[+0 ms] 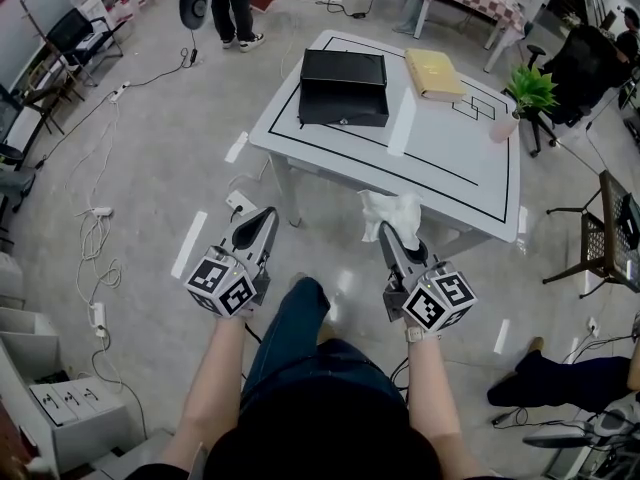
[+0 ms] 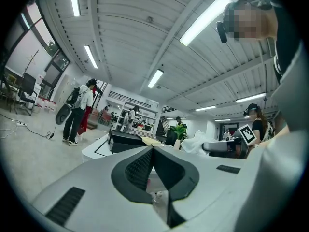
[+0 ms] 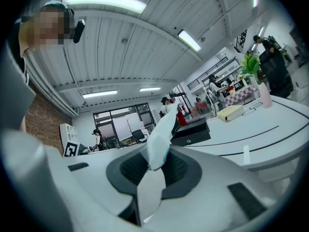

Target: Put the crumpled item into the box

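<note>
A crumpled white tissue sticks up from my right gripper, which is shut on it in front of the table's near edge. In the right gripper view the tissue is pinched between the two dark pads. The black box stands closed on the white table, at its far left part; it also shows in the right gripper view and the left gripper view. My left gripper is held over the floor left of the table, jaws together with nothing between them.
A yellow book lies right of the box, and a potted plant stands at the table's right edge. Cables and a power strip lie on the floor at left. A chair stands at right. People stand beyond the table.
</note>
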